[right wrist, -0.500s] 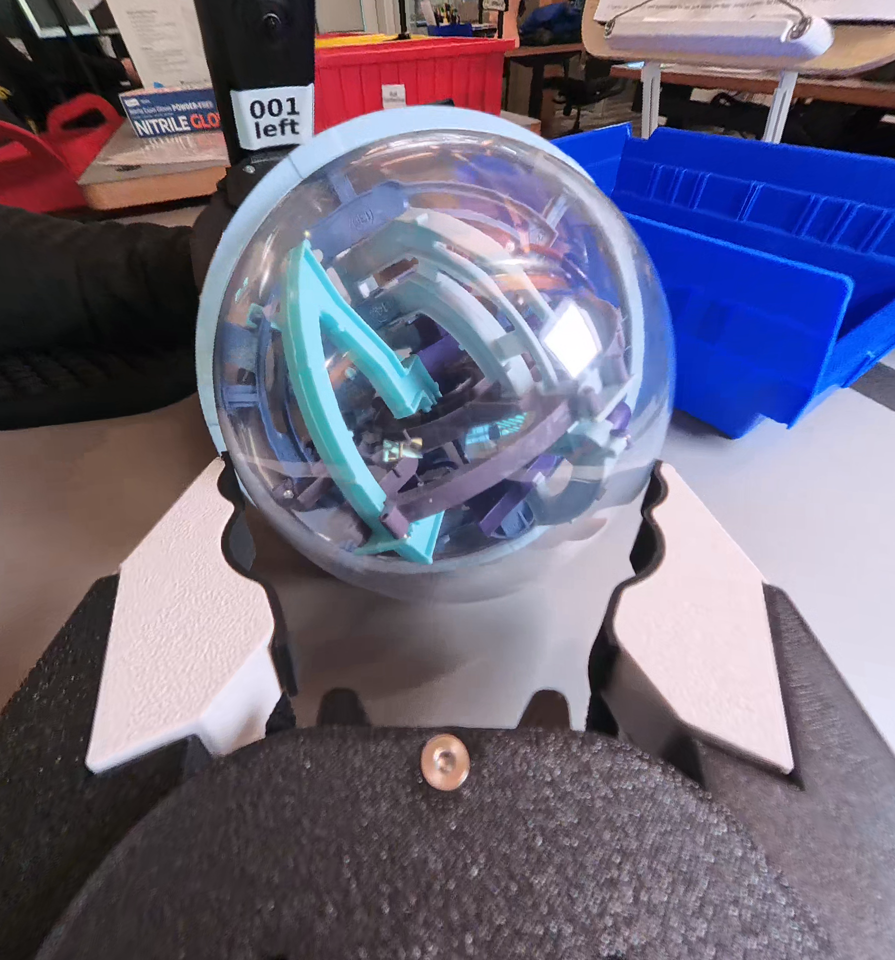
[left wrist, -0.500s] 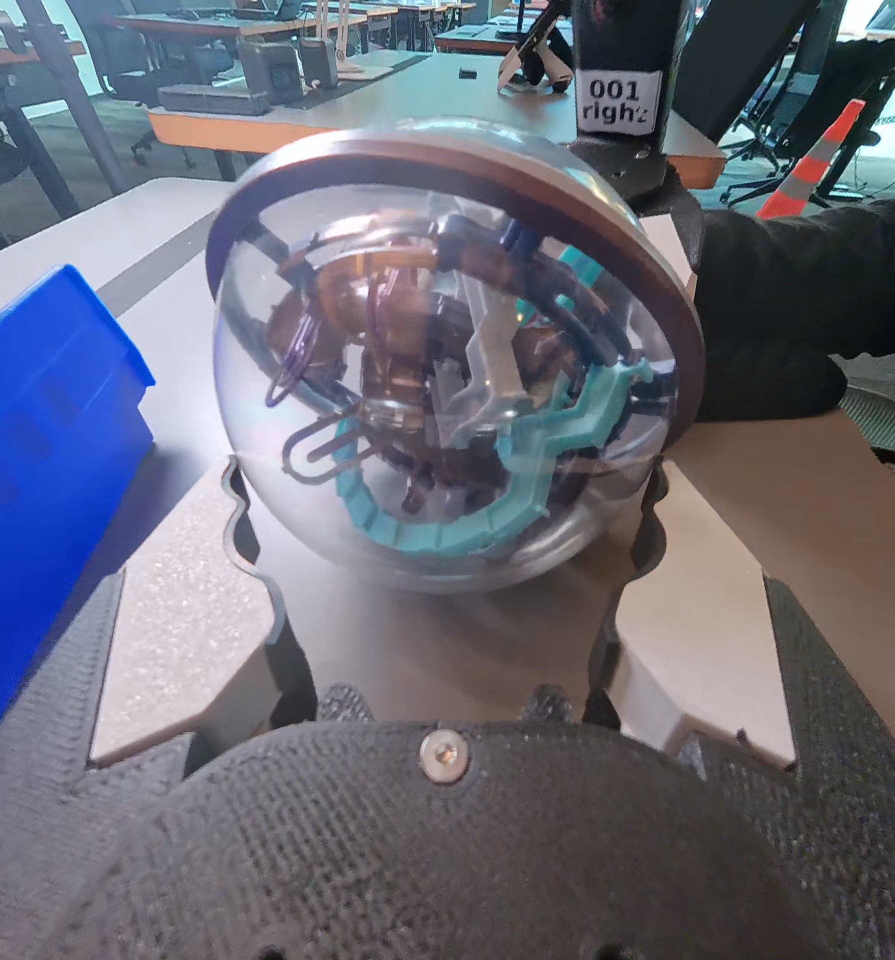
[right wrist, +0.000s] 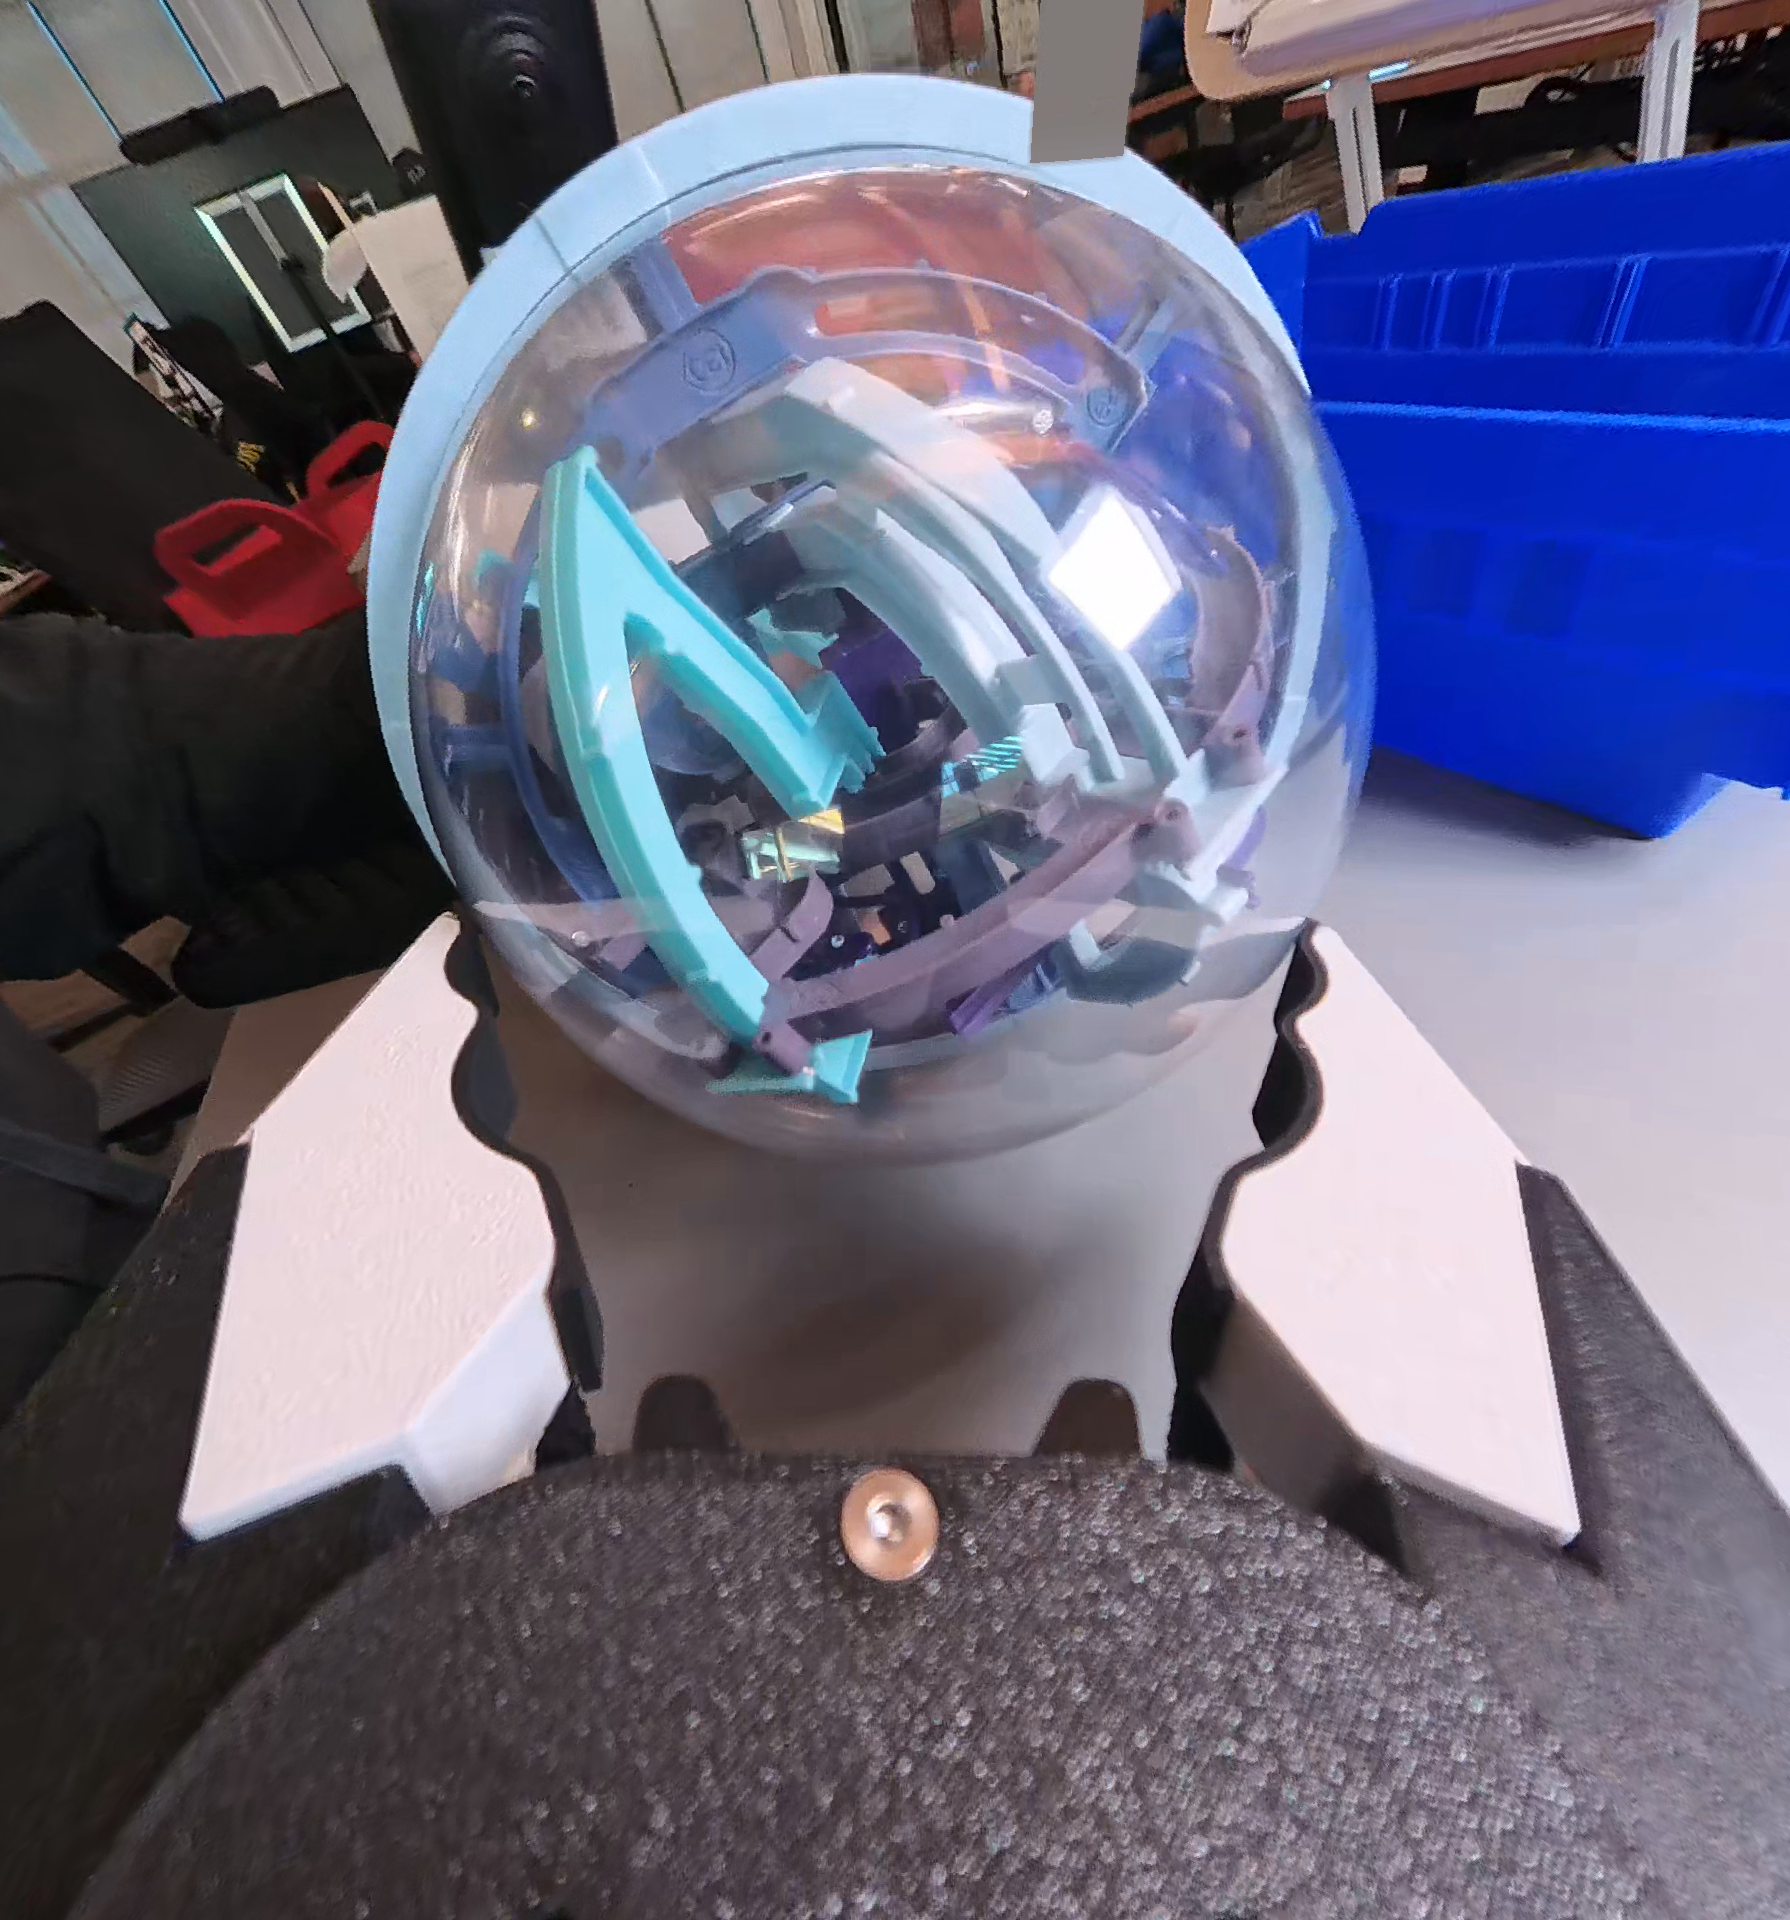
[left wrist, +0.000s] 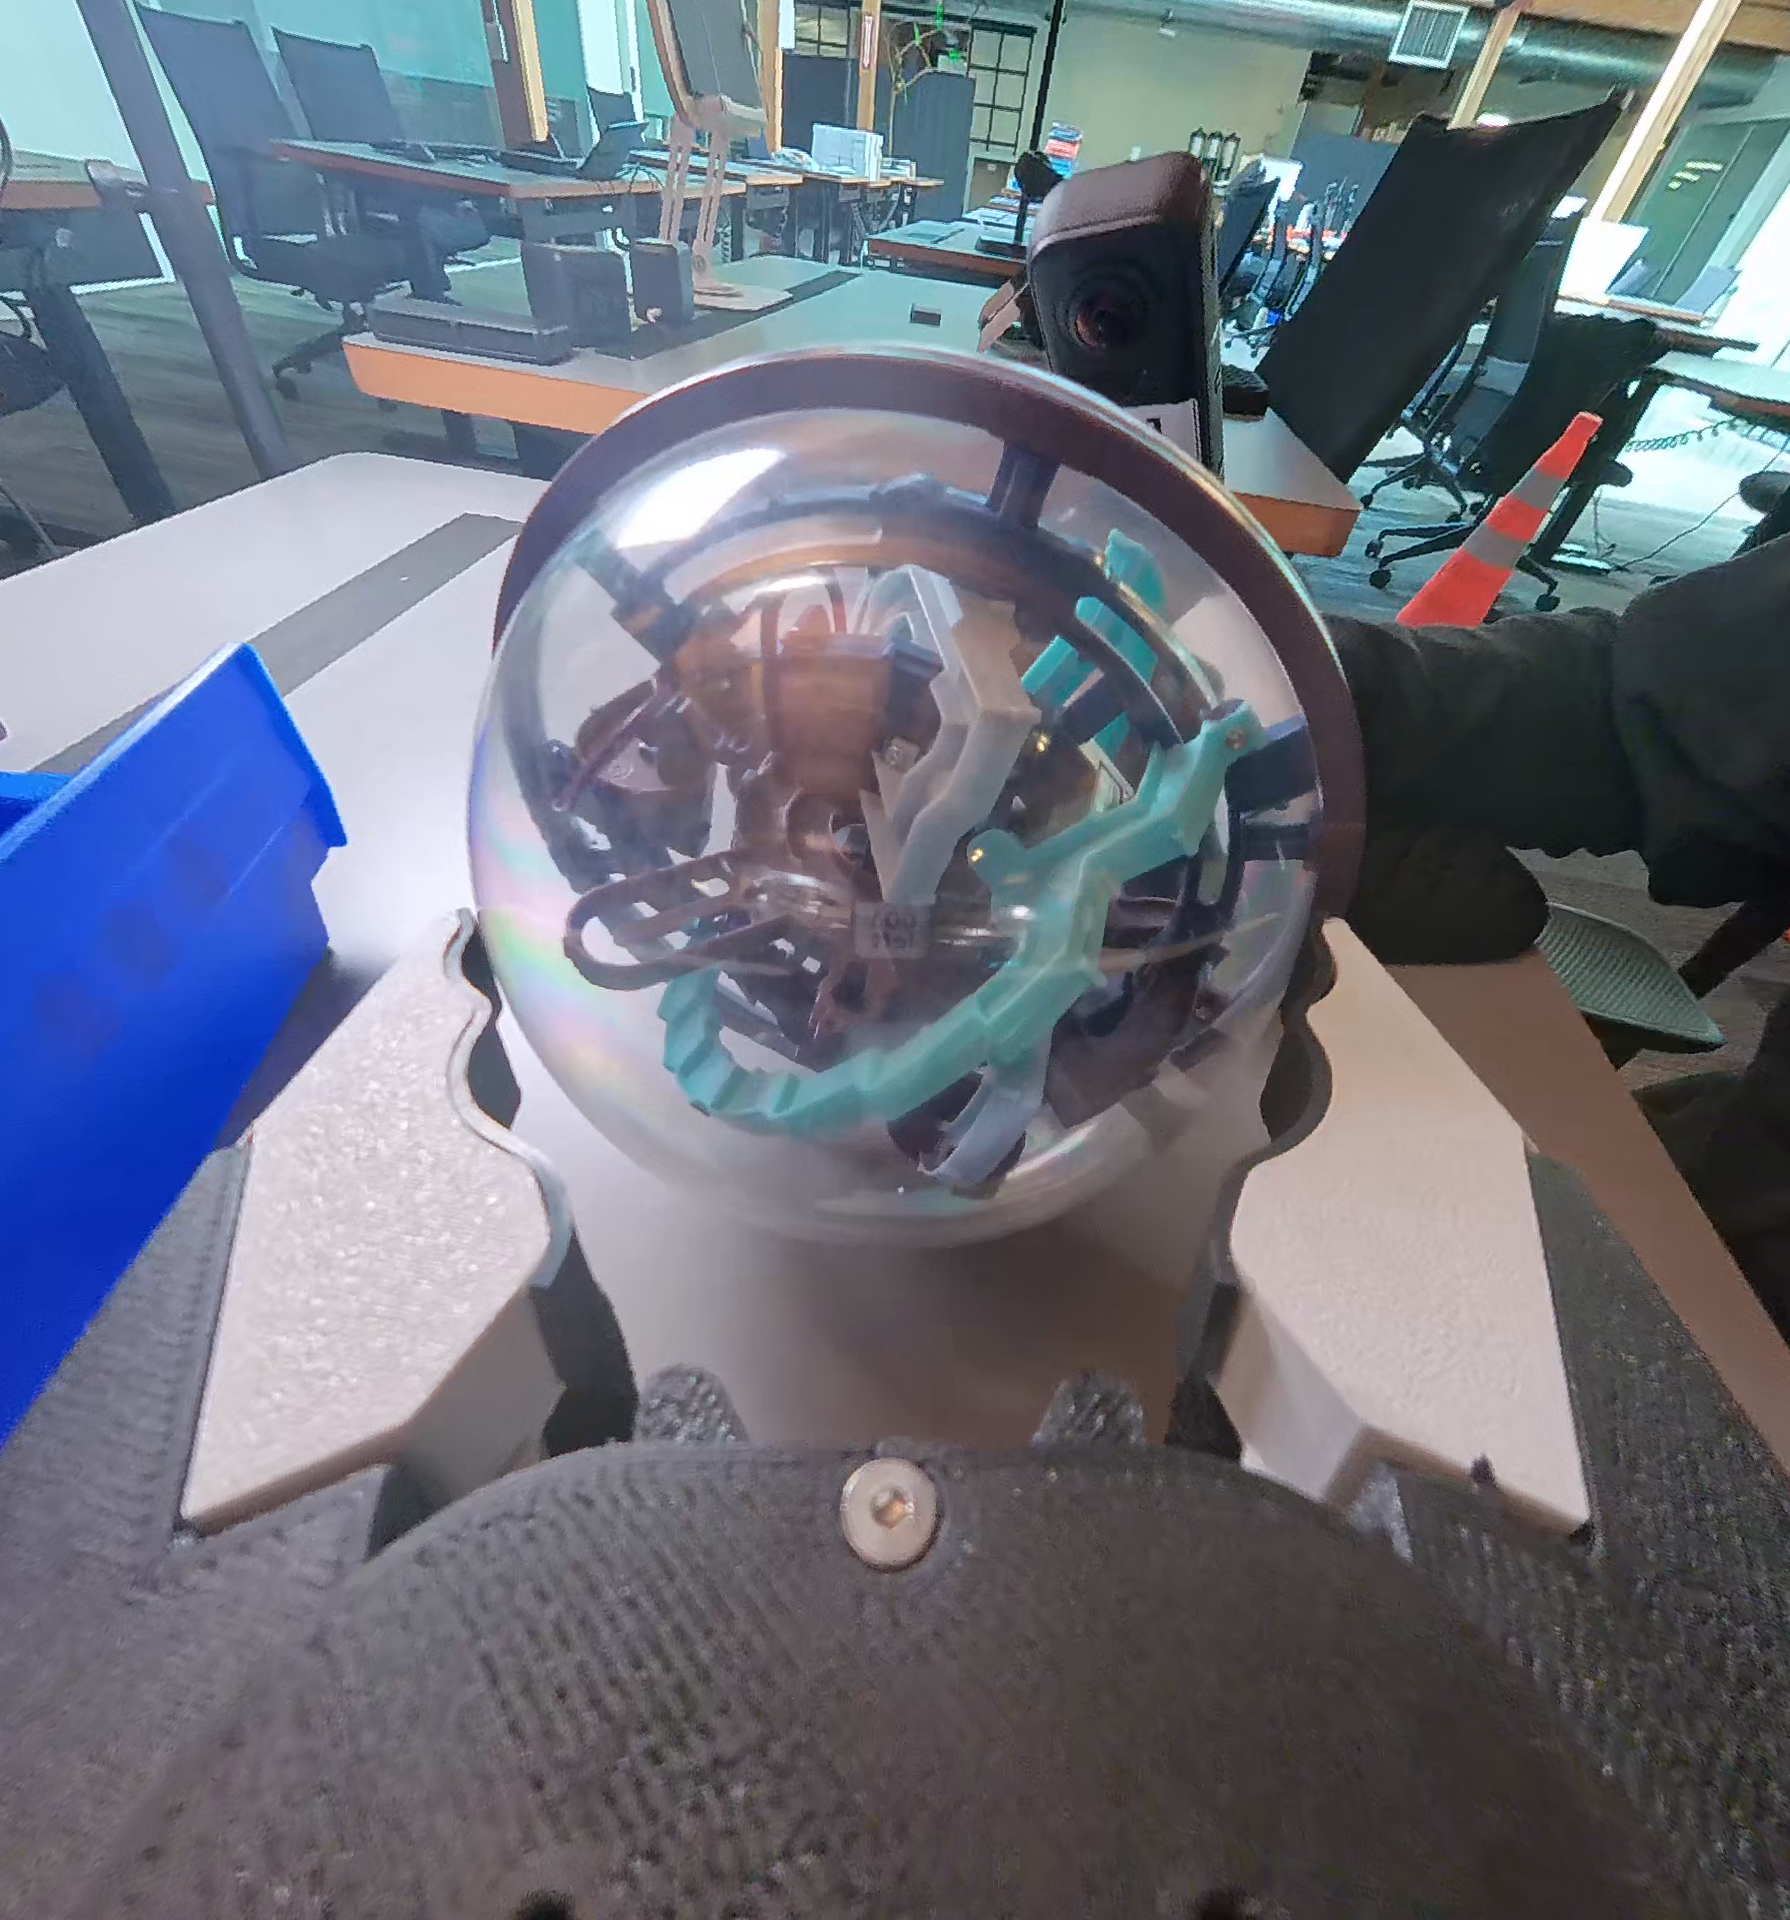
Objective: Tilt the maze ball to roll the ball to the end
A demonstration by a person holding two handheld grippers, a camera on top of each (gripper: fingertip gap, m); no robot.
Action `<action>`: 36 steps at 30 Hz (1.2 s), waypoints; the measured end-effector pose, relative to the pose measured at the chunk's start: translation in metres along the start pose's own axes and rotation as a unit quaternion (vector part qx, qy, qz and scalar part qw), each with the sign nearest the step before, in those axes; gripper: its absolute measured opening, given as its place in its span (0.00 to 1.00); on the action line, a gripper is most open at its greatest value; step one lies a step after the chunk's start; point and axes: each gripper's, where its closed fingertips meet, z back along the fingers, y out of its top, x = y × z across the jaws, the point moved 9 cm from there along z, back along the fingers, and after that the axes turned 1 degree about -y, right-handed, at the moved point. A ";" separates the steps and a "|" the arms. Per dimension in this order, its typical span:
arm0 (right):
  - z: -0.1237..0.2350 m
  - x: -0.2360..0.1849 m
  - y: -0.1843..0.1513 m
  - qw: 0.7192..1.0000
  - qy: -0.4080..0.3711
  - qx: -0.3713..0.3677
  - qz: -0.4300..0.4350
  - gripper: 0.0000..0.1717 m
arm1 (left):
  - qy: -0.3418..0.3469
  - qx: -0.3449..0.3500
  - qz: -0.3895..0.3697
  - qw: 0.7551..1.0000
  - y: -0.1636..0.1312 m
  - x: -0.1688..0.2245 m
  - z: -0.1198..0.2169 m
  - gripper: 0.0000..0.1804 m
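One maze ball [left wrist: 901,800] sits between two grippers, the left gripper [left wrist: 891,997] at six o'clock and the right gripper [right wrist: 880,997] opposite, with one blue bin [left wrist: 112,935] at nine o'clock and one orange cone [left wrist: 1504,540] at two o'clock.

Maze ball [left wrist: 901,790] higher off the table, teal track slightly rotated.

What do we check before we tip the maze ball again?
1. Left claw tips against both sides of the maze ball: ok.
2. Right claw tips against it from the opposite side: ok.
3. Where the little ball sits inside the maze: cannot tell.
4. Blue bin apart from the maze ball: ok.
5. Table underneath in case it slips: ok.
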 end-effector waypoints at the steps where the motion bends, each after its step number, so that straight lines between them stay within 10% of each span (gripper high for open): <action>1: 0.000 -0.001 0.001 1.000 0.001 0.004 0.006 0.83 | -0.004 0.003 0.008 1.000 0.002 -0.001 0.001 0.81; 14: -0.008 -0.019 0.016 0.997 -0.032 0.052 0.041 0.86 | -0.004 0.040 0.092 0.995 0.033 0.006 0.016 0.80; 22: 0.001 -0.025 0.026 0.995 0.019 0.093 -0.010 0.85 | -0.003 0.050 -0.042 0.998 0.034 0.022 0.020 0.80; 36: 0.009 -0.024 0.033 0.996 0.020 0.090 -0.012 0.84 | 0.000 0.062 -0.025 0.998 0.026 0.021 0.017 0.77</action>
